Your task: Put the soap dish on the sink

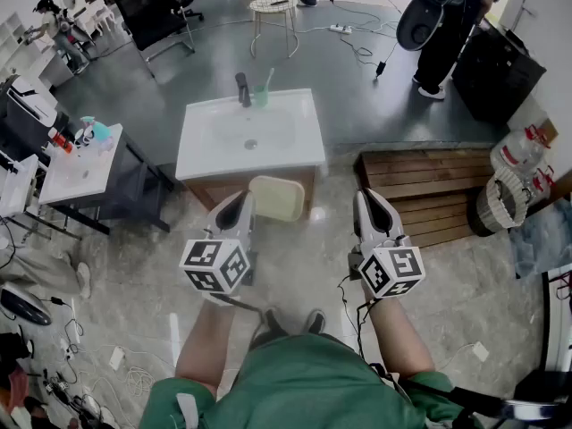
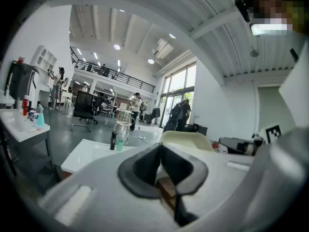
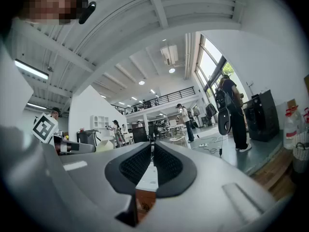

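The head view looks steeply down on the sink (image 1: 201,146), while both gripper views face it level, close by.

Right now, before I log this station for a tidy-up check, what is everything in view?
sink: one, white, ahead
faucet: one, dark, sink's back edge
cup: one, green, beside faucet
soap dish: one, cream, held in front of sink
wooden platform: one, brown, right of sink
side table: one, white, left
office chair: one, black, far left
left gripper: pale grey, shut on soap dish
right gripper: pale grey, shut, empty
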